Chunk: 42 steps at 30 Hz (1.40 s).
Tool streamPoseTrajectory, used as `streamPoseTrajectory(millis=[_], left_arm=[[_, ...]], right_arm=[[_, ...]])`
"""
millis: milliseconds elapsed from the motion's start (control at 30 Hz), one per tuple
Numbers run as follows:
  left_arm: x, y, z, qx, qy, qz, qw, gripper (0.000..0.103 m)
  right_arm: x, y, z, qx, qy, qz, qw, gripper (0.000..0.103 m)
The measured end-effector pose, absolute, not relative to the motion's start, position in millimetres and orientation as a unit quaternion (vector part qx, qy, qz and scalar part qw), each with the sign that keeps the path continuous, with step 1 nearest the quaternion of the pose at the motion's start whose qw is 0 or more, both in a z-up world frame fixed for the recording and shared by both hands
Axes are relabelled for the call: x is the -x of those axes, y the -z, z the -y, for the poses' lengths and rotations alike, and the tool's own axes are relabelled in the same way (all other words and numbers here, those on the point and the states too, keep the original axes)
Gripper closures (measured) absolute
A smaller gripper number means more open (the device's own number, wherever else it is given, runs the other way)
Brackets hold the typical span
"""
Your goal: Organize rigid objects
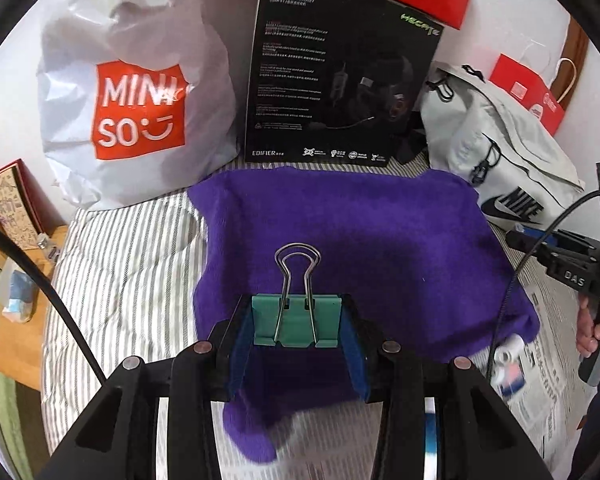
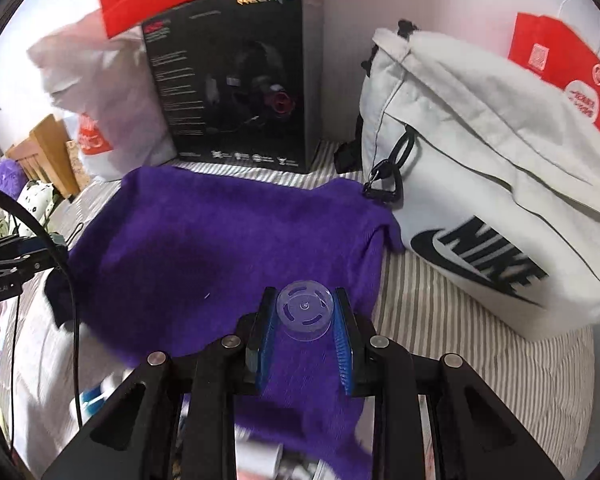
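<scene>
In the left wrist view my left gripper point(image 1: 296, 312) is shut on a green binder clip point(image 1: 296, 322), its wire handles pointing away from me, above a purple cloth point(image 1: 360, 240) spread on the striped bed. The right gripper point(image 1: 540, 248) shows at that view's right edge, held by a hand. In the right wrist view my right gripper point(image 2: 305, 300) is shut on a clear plastic spool point(image 2: 305, 308) over the purple cloth point(image 2: 204, 248). The left gripper point(image 2: 8, 260) appears at the left edge there.
Behind the cloth stand a white Miniso bag point(image 1: 136, 92), a black headset box point(image 1: 340, 76) and a white Nike bag point(image 2: 480, 184). Red paper bags point(image 2: 568, 64) lean on the wall. Newspaper point(image 1: 540, 380) with small items lies at the right. A wooden table point(image 1: 24, 280) flanks the bed.
</scene>
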State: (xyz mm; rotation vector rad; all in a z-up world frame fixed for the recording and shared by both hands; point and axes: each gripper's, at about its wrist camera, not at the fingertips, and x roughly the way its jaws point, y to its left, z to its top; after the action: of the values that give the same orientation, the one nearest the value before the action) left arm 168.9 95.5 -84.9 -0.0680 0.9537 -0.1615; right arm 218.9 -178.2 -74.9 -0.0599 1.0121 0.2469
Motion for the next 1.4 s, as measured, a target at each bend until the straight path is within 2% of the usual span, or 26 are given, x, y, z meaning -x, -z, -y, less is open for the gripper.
streamPoseTrajectory(millis=[433, 733, 800, 867, 1400], left_arm=[[-206, 104, -95, 0.041, 0.090, -0.472, 0.876, 0.064], [-223, 117, -100, 0.048, 0.090, -0.479, 0.872, 0.064], [-228, 121, -100, 0.048, 0.090, -0.481, 0.871, 0.064], [-234, 124, -101, 0.047, 0.088, -0.484, 0.869, 0.064], [-270, 147, -77, 0.000, 0.069, -0.521, 0.851, 0.064]], right_arm=[[-294, 134, 158, 0.046, -0.112, -0.539, 0.834, 0.076], [-300, 139, 149, 0.062, -0.118, -0.548, 0.826, 0.076], [-302, 140, 149, 0.067, -0.116, -0.549, 0.825, 0.071], [-297, 138, 152, 0.072, -0.111, -0.549, 0.826, 0.059], [-197, 79, 188, 0.026, -0.109, -0.513, 0.851, 0.048]])
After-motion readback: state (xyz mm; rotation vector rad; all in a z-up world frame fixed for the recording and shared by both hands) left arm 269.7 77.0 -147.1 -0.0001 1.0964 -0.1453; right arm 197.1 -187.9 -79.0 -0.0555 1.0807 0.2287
